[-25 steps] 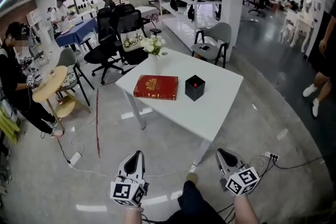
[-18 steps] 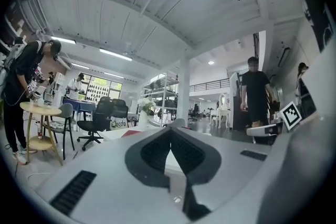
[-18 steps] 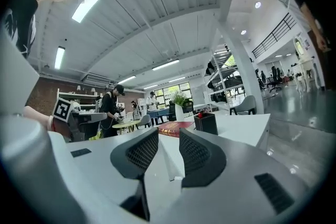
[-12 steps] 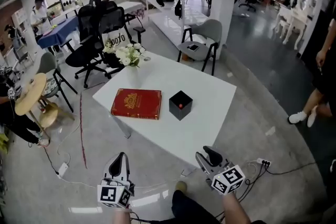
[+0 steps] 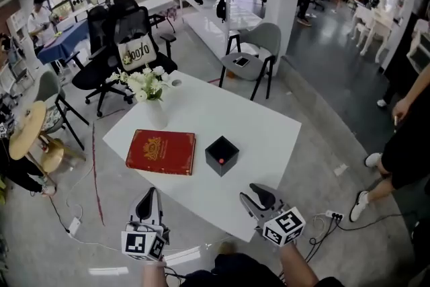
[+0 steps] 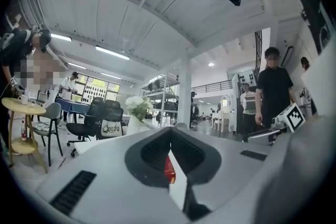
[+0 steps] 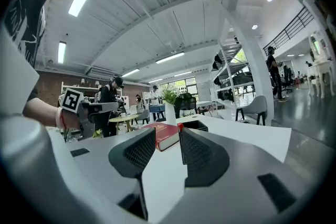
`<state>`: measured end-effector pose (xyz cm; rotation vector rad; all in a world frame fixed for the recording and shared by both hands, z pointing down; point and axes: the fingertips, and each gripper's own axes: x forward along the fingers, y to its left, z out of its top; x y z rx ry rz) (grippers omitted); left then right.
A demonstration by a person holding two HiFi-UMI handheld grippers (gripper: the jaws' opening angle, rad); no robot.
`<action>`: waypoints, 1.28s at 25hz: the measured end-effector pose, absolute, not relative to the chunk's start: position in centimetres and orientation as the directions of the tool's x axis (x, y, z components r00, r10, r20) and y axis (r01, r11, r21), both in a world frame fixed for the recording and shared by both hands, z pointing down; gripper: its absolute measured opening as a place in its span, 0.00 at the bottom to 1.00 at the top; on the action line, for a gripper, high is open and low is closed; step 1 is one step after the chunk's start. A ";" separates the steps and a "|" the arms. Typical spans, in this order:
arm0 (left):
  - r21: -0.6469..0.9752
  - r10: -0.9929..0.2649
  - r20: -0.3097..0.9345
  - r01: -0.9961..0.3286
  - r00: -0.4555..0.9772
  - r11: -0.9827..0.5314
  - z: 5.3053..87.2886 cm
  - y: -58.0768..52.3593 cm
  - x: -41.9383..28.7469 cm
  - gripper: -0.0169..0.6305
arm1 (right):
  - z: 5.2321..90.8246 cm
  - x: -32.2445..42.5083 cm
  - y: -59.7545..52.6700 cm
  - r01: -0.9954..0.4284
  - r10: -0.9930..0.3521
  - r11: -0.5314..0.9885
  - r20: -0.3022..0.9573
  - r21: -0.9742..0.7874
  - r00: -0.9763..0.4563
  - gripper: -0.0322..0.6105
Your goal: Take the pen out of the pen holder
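Left gripper (image 5: 149, 197) level, jaws together — right gripper (image 5: 254, 197) empty, jaws opening.

One white table (image 5: 269, 134), one red book (image 5: 160, 152), one black pen holder (image 5: 222, 155), one vase of white flowers (image 5: 154, 111), one grey chair (image 5: 264, 38)

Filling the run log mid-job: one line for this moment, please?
black cube pen holder: on white table | red-tipped pen: inside holder, not yet taken | left gripper: shut | right gripper: opening, nothing between jaws

The table (image 5: 259, 131) bears book (image 5: 160, 152), pen holder (image 5: 222, 155), vase (image 5: 156, 115).
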<state>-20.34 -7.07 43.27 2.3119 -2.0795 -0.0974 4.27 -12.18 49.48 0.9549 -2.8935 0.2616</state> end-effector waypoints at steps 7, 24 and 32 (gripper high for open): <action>0.063 -0.990 -0.025 -0.988 0.139 -0.141 43.3 -10.7 -19.2 0.03 | 49.7 3.6 -14.9 -0.585 -0.570 0.800 0.135 -0.132 -0.810 0.31; 0.045 -0.973 -0.012 -0.972 0.231 -0.232 43.1 -17.8 -20.2 0.03 | 49.7 0.2 -19.7 -0.609 -0.593 0.784 0.146 -0.121 -0.792 0.32; 0.067 -0.951 0.020 -0.949 0.309 -0.307 43.5 -21.5 -21.8 0.03 | 50.8 -2.9 -21.9 -0.641 -0.615 0.759 0.195 -0.116 -0.764 0.33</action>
